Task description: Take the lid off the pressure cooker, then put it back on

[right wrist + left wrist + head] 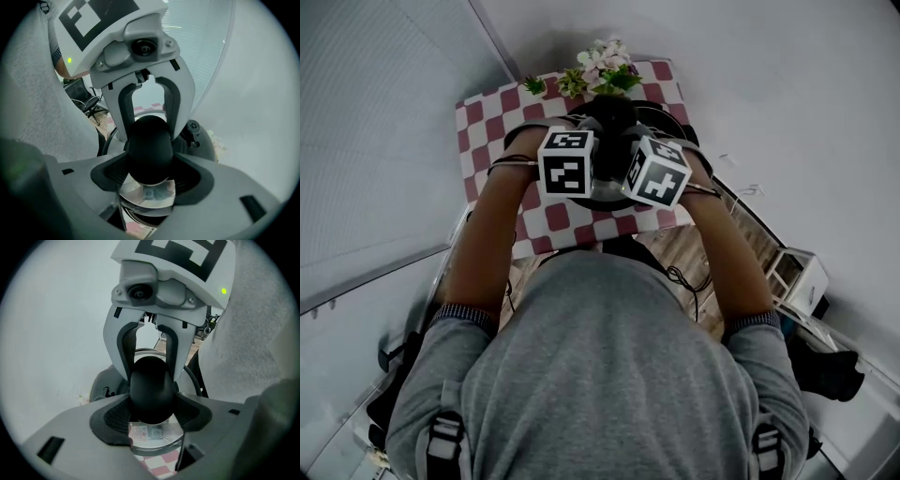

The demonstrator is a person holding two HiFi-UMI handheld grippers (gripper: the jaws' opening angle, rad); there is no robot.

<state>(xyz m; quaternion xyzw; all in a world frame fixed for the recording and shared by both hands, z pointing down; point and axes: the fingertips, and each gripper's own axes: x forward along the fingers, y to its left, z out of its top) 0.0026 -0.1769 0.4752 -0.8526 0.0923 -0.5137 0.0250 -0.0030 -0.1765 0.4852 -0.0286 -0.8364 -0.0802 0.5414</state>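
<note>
Clamping the black knob (150,385) from opposite sides, the left gripper (152,417) and right gripper (152,177) together held the lid (157,436) at upper centre of the head view, over the checkered table (492,117). The knob stood upright straight ahead of both jaw pairs, with the lid flat just below and neither hand nearer. What looked like the pot's rim (678,125) showed just right; reseating would likely need the lid kept level

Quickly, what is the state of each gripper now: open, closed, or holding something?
Left gripper: closed on the black knob of the lid.
Right gripper: closed on the same black knob, opposite side.
</note>
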